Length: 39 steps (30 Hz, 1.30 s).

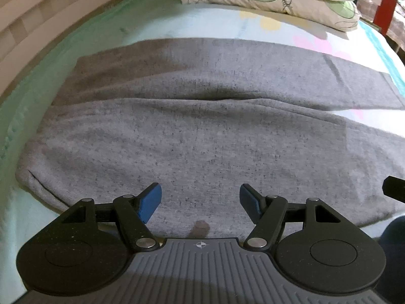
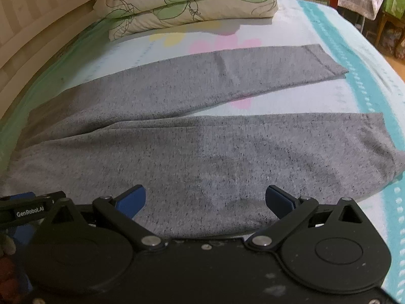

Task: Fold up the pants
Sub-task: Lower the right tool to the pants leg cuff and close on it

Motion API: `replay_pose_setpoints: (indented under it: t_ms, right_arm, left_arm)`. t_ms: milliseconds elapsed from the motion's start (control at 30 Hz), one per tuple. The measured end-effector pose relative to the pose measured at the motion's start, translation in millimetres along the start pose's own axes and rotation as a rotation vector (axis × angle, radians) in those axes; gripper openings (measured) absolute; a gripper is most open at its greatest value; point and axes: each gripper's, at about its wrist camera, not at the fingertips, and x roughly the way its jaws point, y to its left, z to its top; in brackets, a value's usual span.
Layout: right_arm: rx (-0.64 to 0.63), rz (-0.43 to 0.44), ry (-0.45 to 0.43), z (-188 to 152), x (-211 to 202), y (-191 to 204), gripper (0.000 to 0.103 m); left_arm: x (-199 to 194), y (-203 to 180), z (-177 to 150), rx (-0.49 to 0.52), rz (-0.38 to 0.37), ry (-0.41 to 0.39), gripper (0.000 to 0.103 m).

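Observation:
Grey heathered pants (image 1: 197, 131) lie spread flat on the bed, waist to the left and both legs running right. In the right wrist view the pants (image 2: 192, 152) show two separate legs, the far one angled away, with a strip of sheet between them. My left gripper (image 1: 200, 198) hovers over the near edge of the upper part, jaws open, nothing between the blue pads. My right gripper (image 2: 205, 201) stands open over the near leg's near edge, holding nothing. The left gripper's body (image 2: 27, 210) shows at the left edge of the right wrist view.
The bed sheet (image 2: 354, 58) is pale with teal borders and pastel flowers. A folded floral quilt (image 2: 187, 2) lies at the far side, beside a beige headboard (image 1: 33, 25). Furniture and a wooden floor (image 2: 395, 60) lie beyond the bed's right edge.

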Motion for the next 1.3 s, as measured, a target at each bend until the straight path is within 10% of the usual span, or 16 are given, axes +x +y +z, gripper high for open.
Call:
replay_pose_setpoints:
  t_ms: [467,1100,1300]
  right_arm:
    - [0.021,-0.111,-0.079,141.0,78.3,-52.7,0.098]
    - [0.237,-0.342,0.047,309.8,257.7,-105.4,0.085]
    - [0.239,-0.36,0.105,288.1,257.9,-106.0,0.048]
  left_arm:
    - [45.0,-23.0,96.0,0.042,0.002,-0.033,0.067]
    - [110.3,-24.9,162.3,0.076,0.052,-0.023,0.067]
    - [121.0,-23.7,173.6,0.075,0.048,-0.017,0.067]
